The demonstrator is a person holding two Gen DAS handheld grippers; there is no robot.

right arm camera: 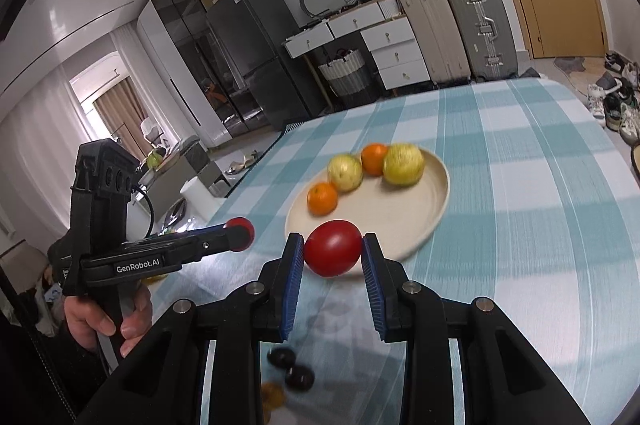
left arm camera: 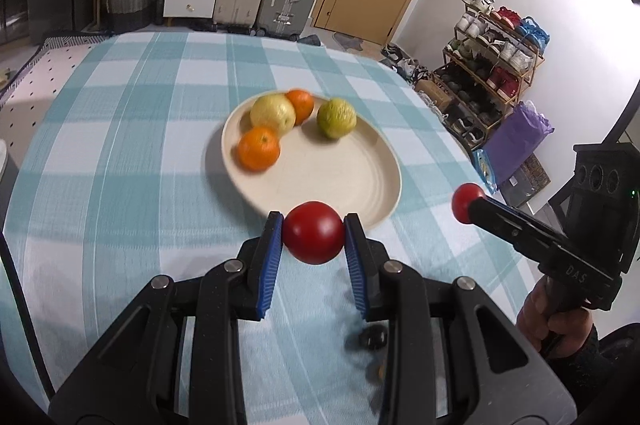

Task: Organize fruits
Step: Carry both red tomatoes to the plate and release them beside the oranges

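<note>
Clearly both grippers are carrying fruit toward the plate [left arm camera: 256, 193]. The left gripper [left arm camera: 313, 239] is clamping a red tomato [left arm camera: 313, 237] between its blue pads [left arm camera: 271, 257], jaws closed only as far as the fruit allows, and the plate's near rim is sitting just ahead of the fingertips. The right gripper [right arm camera: 333, 249] is likewise pinching a second tomato [right arm camera: 333, 248], its fingertips already reaching the plate's near edge.

Further ahead on the plate, two oranges [left arm camera: 259, 149], a yellow fruit [left arm camera: 273, 113] and a greenish fruit [left arm camera: 336, 118] are resting toward the far side, leaving the near half bare. A few small dark items [right arm camera: 298, 377] are lying on the checked cloth [left arm camera: 120, 145] below the right fingers.

To place well, each gripper is probably best moving forward over the bare near half, lowering until the tomato is touching, then opening slowly so nothing rolls. Keeping the two grippers apart should avoid a bump between them.
</note>
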